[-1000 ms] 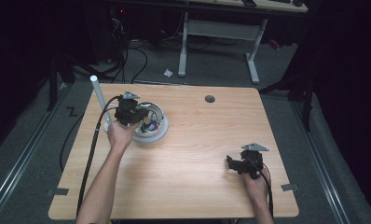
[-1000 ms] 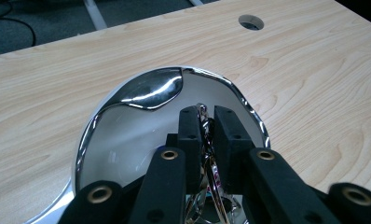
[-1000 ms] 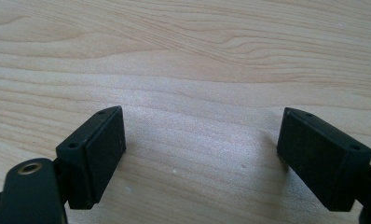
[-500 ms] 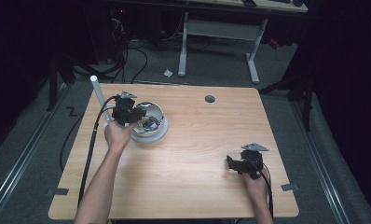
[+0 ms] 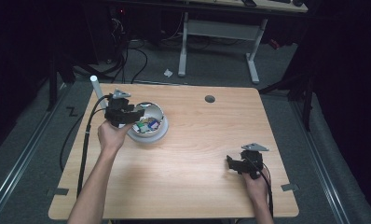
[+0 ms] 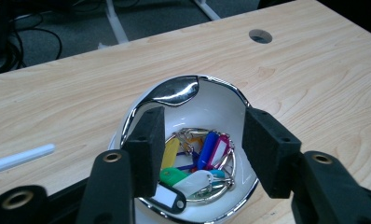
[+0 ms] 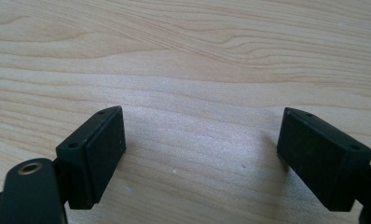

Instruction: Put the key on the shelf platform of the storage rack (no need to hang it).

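The light wooden desk [image 5: 197, 158] carries a white bowl with a shiny chrome rim [image 6: 174, 93], directly under the left claw [image 6: 200, 149]. This claw has just been opening; its jaws stand apart above the bowl with nothing pressed between them. Inside lies a pile of small coloured plastic key tags on metal rings [image 6: 193, 168]. They look light, stiff and slippery, so one flat tag seems the best place to grip. The right claw [image 7: 200, 154] is released, well apart over bare wood.
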